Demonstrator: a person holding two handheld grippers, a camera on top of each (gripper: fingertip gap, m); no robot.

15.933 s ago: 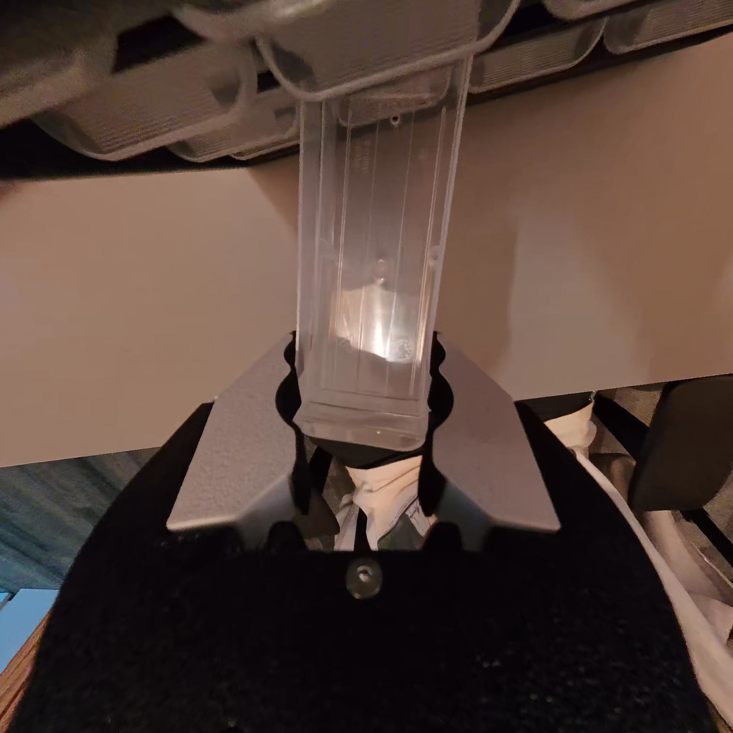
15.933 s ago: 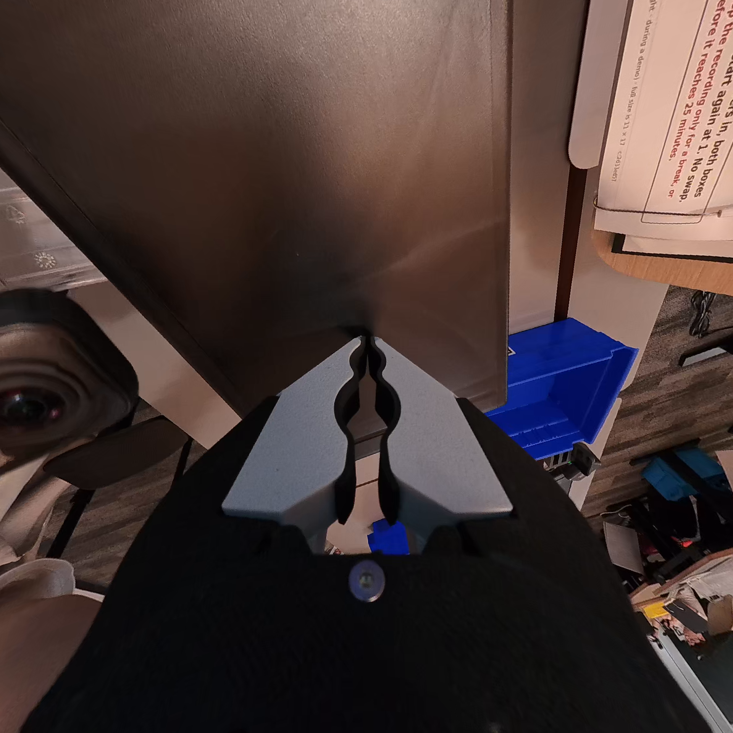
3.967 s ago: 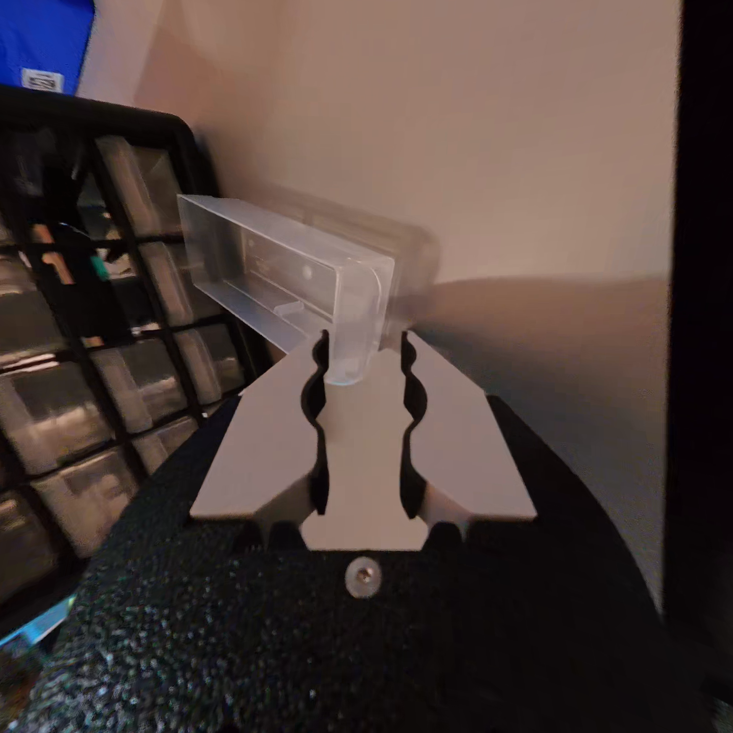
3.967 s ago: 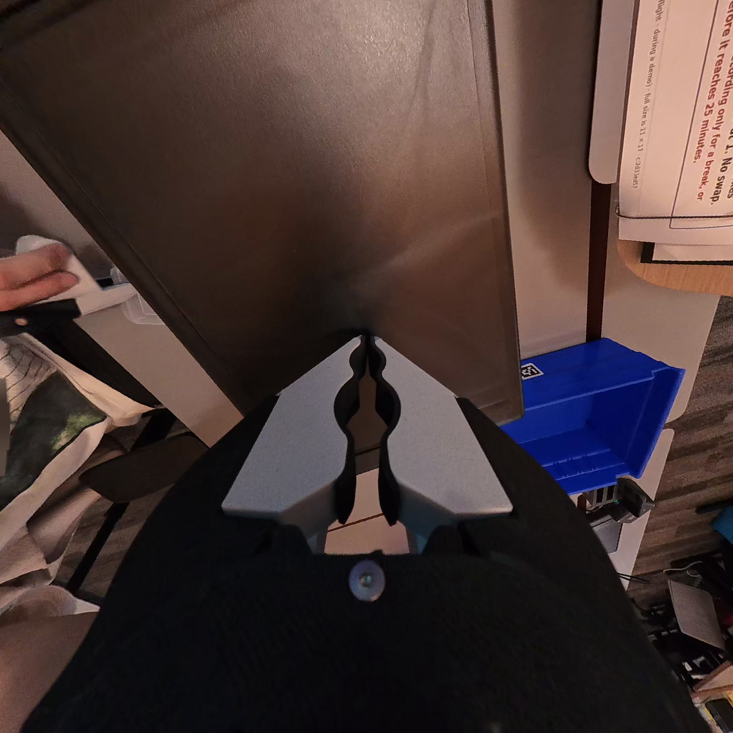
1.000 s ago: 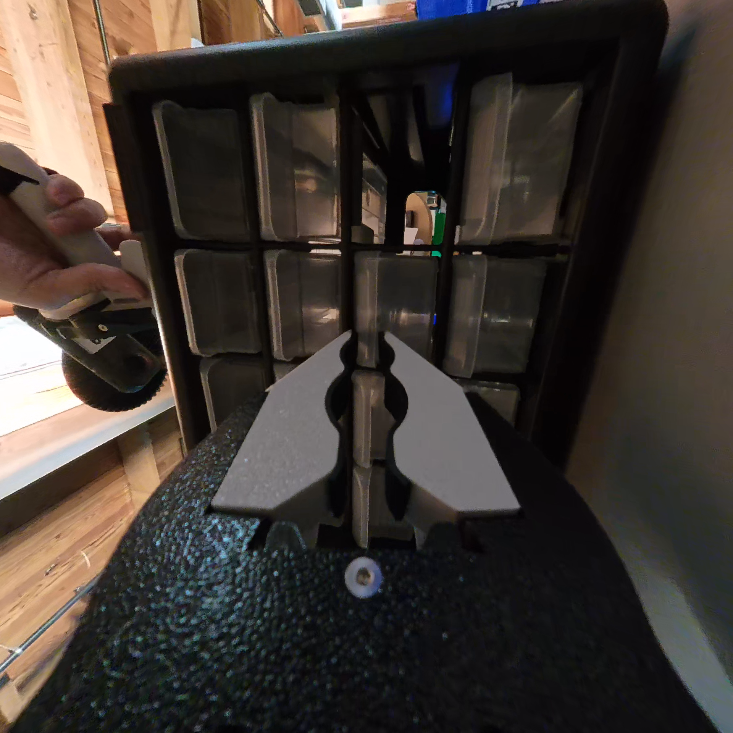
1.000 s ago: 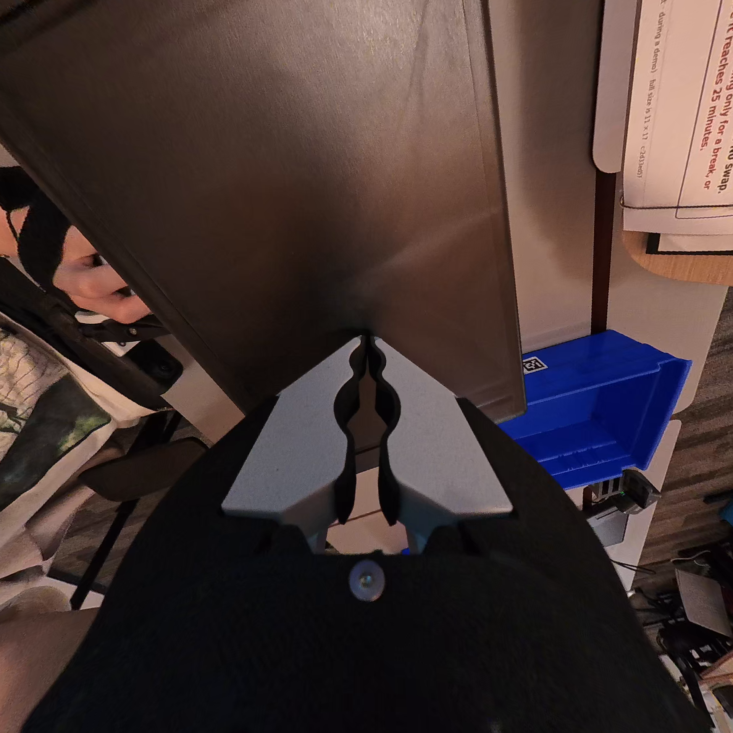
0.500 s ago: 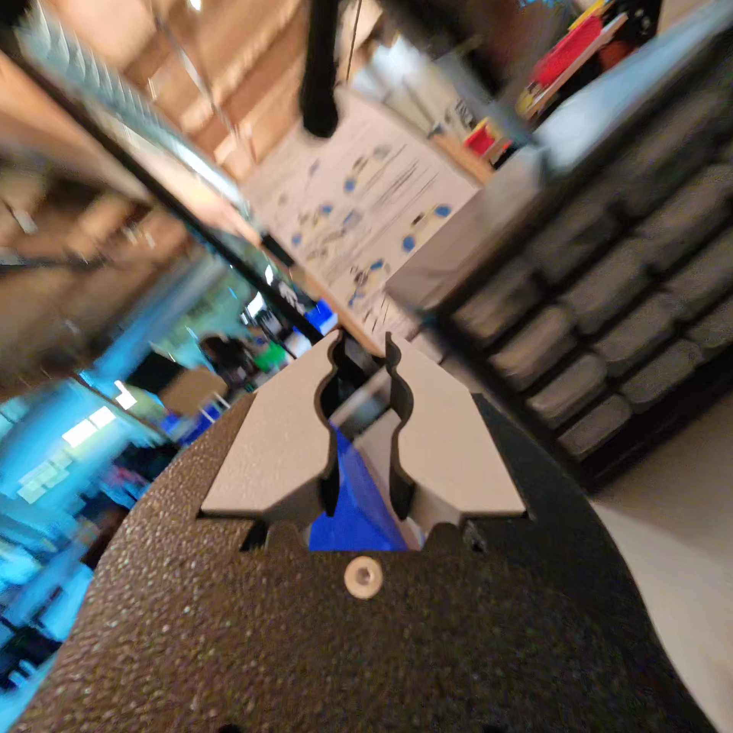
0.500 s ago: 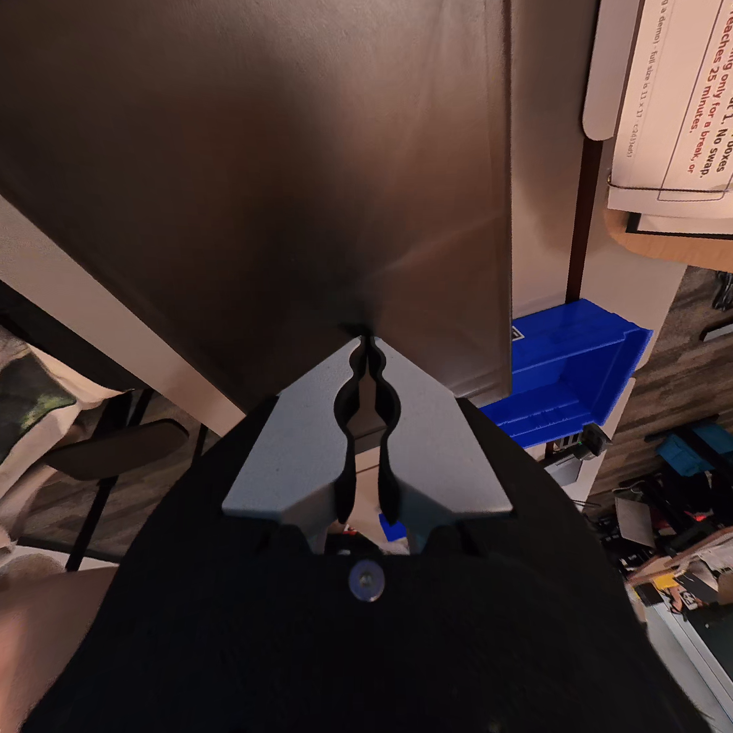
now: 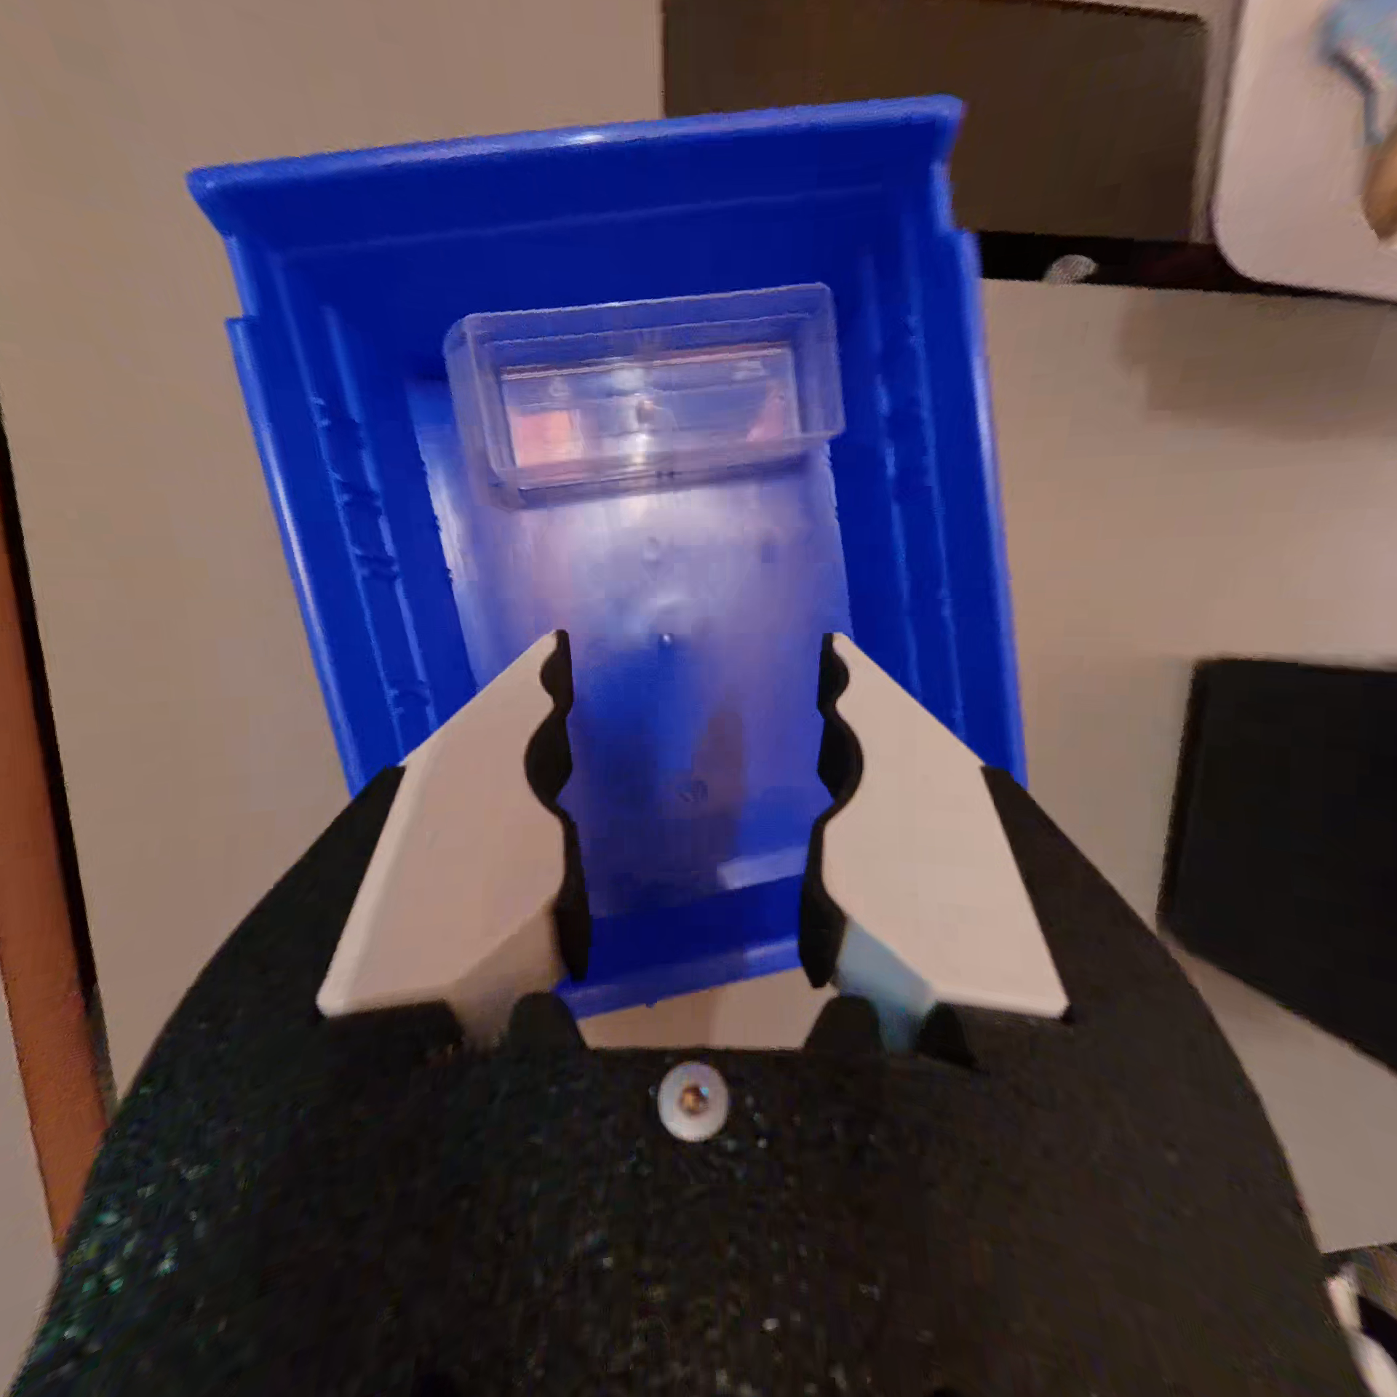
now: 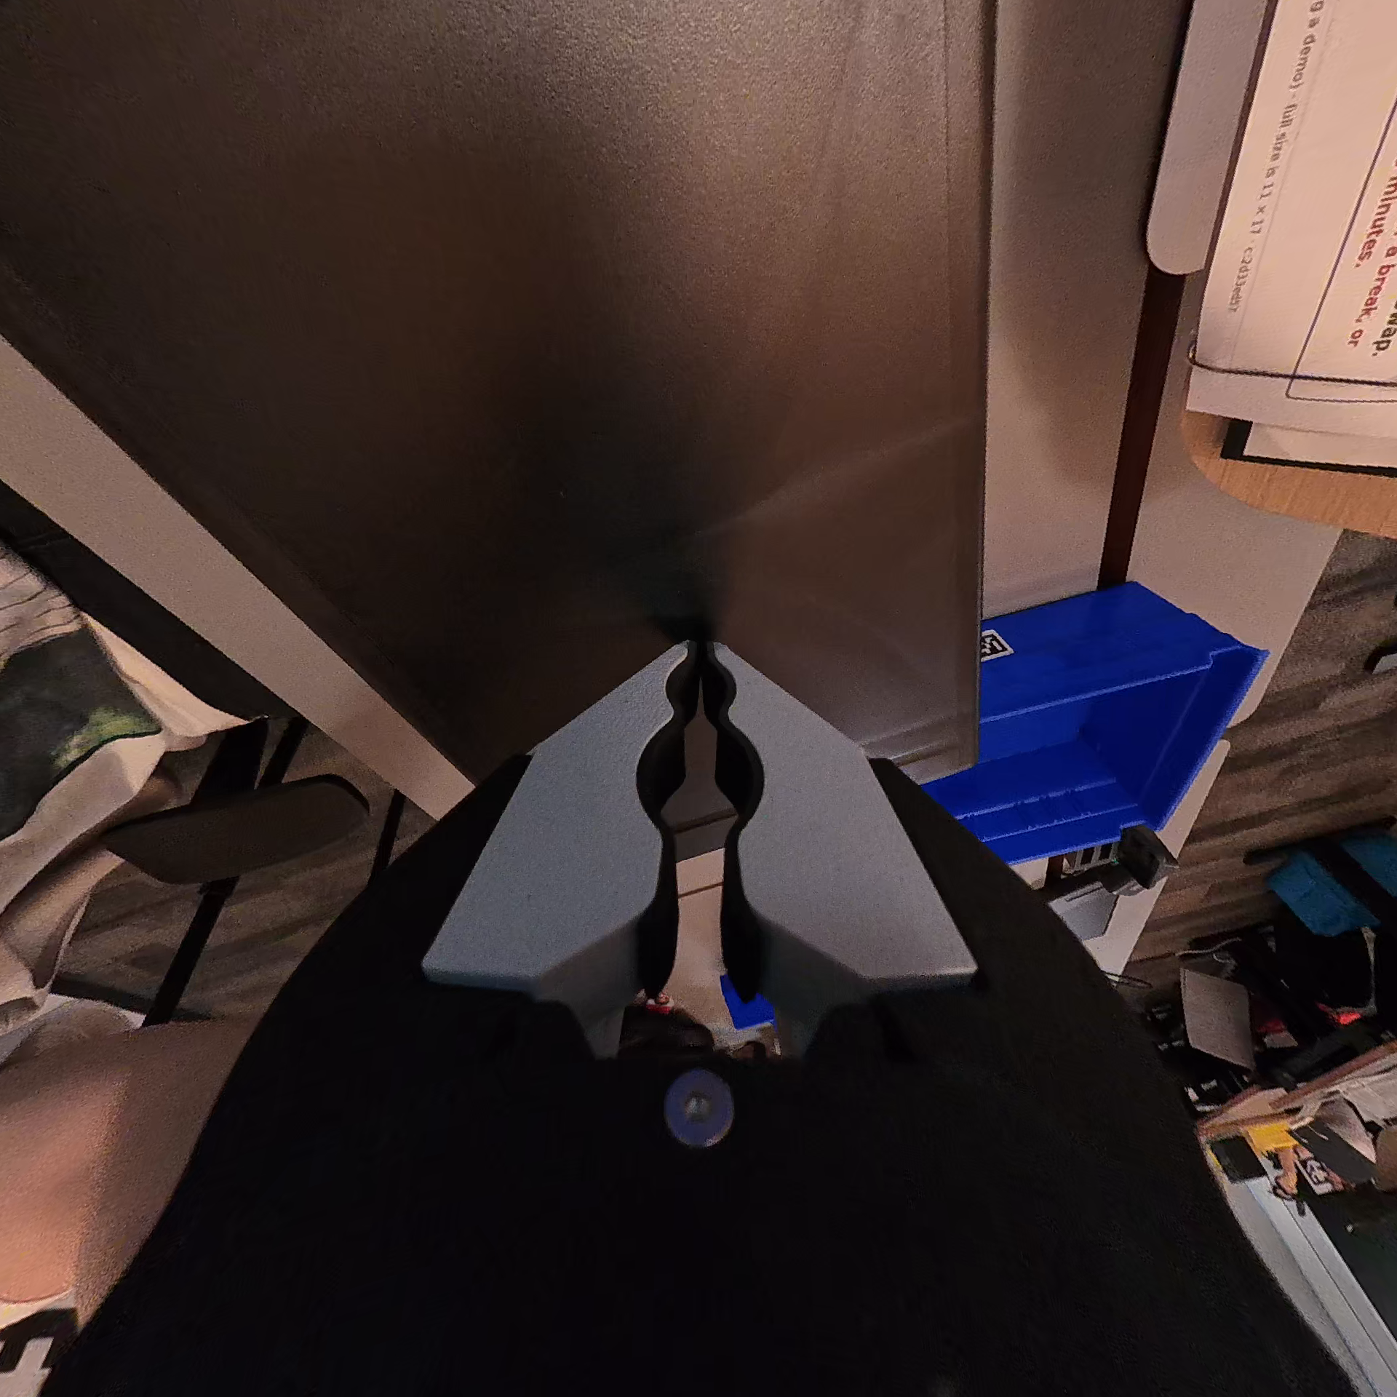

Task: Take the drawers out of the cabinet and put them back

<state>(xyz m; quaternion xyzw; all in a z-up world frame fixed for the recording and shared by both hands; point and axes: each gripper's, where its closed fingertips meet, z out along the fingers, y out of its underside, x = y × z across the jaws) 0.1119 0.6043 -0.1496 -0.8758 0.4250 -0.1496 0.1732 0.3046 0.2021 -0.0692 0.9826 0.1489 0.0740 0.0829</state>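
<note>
In the left wrist view a clear plastic drawer [image 9: 642, 423] lies lengthwise inside a blue bin [image 9: 574, 204] on a beige surface. My left gripper [image 9: 692, 650] is open and empty, hovering over the near half of the drawer, which shows through the wide gap between the jaws. In the right wrist view my right gripper [image 10: 697, 647] is shut, its tips pressed against a flat dark panel of the cabinet [image 10: 529, 302]. The blue bin also shows in the right wrist view [image 10: 1096, 718], just right of the cabinet. The cabinet's drawer front is hidden.
A beige tabletop [image 9: 151, 453] surrounds the bin. A black object [image 9: 1285, 831] sits right of it. Printed papers [image 10: 1323, 189] hang at upper right. A chair armrest [image 10: 234, 824] and a person's clothing [image 10: 60, 718] are at left; clutter [image 10: 1285, 1058] lies lower right.
My left gripper has swung away from the cabinet's drawer front to above the blue bin, and its jaws have opened wide. The right gripper stays shut against the cabinet panel.
</note>
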